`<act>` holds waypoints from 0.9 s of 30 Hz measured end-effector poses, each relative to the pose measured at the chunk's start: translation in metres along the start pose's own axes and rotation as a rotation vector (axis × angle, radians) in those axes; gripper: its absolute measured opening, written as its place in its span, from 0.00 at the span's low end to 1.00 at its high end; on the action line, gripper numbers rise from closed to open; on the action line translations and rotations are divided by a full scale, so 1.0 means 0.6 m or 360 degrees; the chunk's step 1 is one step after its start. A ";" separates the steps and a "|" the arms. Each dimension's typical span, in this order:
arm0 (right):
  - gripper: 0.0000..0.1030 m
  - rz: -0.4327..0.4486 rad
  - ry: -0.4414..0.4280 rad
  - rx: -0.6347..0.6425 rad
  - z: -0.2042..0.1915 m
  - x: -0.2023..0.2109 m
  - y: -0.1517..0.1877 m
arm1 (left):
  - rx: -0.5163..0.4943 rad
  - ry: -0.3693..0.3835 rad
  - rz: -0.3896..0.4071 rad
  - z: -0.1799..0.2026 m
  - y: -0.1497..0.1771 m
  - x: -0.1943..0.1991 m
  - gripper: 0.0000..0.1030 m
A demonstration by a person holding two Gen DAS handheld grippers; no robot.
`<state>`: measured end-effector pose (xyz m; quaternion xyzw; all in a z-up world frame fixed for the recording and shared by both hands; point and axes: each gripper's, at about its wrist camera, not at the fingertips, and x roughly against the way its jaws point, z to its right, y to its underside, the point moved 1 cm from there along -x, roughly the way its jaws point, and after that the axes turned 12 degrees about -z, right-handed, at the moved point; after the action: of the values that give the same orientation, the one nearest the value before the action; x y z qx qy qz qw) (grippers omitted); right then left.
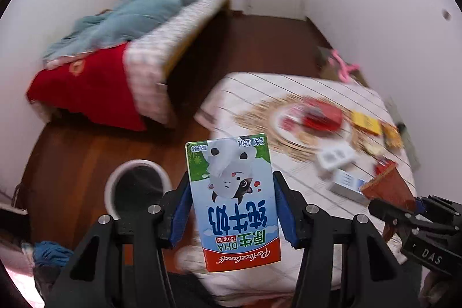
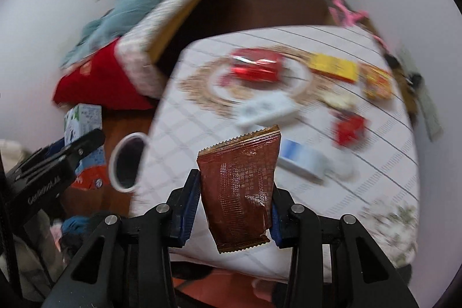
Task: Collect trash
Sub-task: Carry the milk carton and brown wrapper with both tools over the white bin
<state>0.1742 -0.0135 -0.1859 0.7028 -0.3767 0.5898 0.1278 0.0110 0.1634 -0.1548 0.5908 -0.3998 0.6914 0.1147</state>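
My left gripper (image 1: 231,207) is shut on a small milk carton (image 1: 232,201), blue and white with a cow picture, held upside down near the table's left edge. A white trash bin (image 1: 138,186) with a dark inside stands on the floor just left of it. My right gripper (image 2: 234,207) is shut on a brown foil wrapper (image 2: 239,192), held above the table's near edge. The bin (image 2: 127,160) and the carton (image 2: 83,134) also show at the left in the right wrist view. The right gripper and its wrapper (image 1: 389,186) show at the right in the left wrist view.
The table (image 2: 187,134) has a white striped cloth. On it lie a woven mat with a white plate (image 2: 300,77) holding red packets (image 2: 257,65), a yellow box (image 2: 332,67), a white plastic tray (image 2: 265,108), a blue and white box (image 2: 300,160) and a red wrapper (image 2: 350,129). A bed (image 1: 130,48) stands at the left.
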 end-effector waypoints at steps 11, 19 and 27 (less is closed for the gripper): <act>0.42 -0.0219 -0.0192 0.0454 -0.350 -0.147 -0.087 | 0.0416 -0.0240 -0.0145 -0.332 0.016 -0.090 0.48; 0.42 -0.0519 -0.0099 0.0650 -0.535 -0.389 -0.120 | 0.0614 -0.0164 -0.0520 -0.492 0.040 -0.288 0.48; 0.42 -0.0851 0.0072 0.0619 -0.579 -0.648 -0.150 | 0.0737 0.0057 -0.0871 -0.562 0.053 -0.487 0.48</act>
<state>-0.0270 0.4122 -0.4275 0.7748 -0.0562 0.6116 0.1498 -0.1729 0.4666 -0.4278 0.6741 -0.0575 0.7175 0.1658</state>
